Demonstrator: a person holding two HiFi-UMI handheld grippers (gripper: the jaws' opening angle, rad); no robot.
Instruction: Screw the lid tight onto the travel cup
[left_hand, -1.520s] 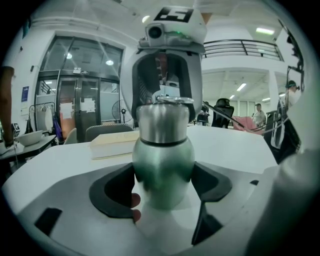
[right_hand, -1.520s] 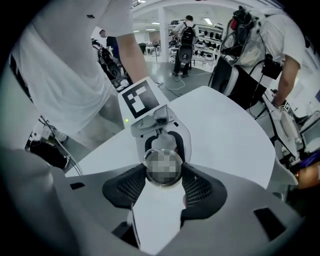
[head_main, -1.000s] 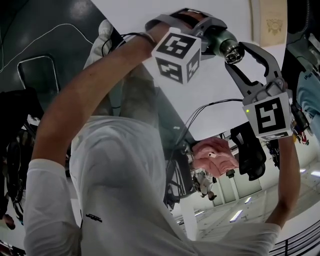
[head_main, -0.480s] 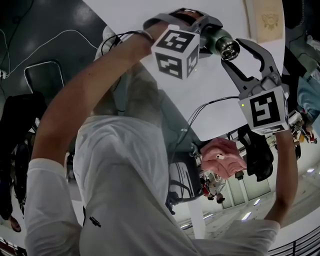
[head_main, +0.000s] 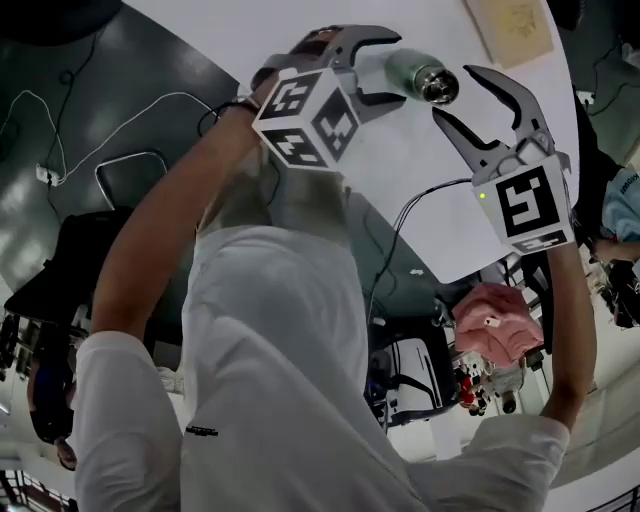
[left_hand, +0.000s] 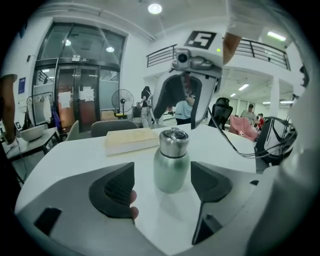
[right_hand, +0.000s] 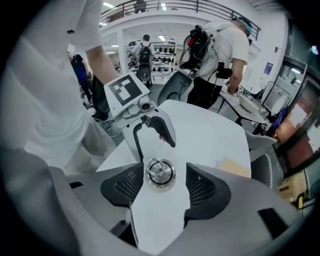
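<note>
L tongs (head_main: 387, 66) released cup (head_main: 410, 70); R tongs (head_main: 455, 92) opening round lid (head_main: 438, 85), aimed down.

Travel cup (head_main: 412, 70), lid (head_main: 440, 86) on, between both grippers on white table (head_main: 400, 170).
Left gripper (head_main: 400, 65) jaws spread around the cup body; right gripper (head_main: 452, 92) jaws, just opened wider, flank the lid, gap visible.
</note>
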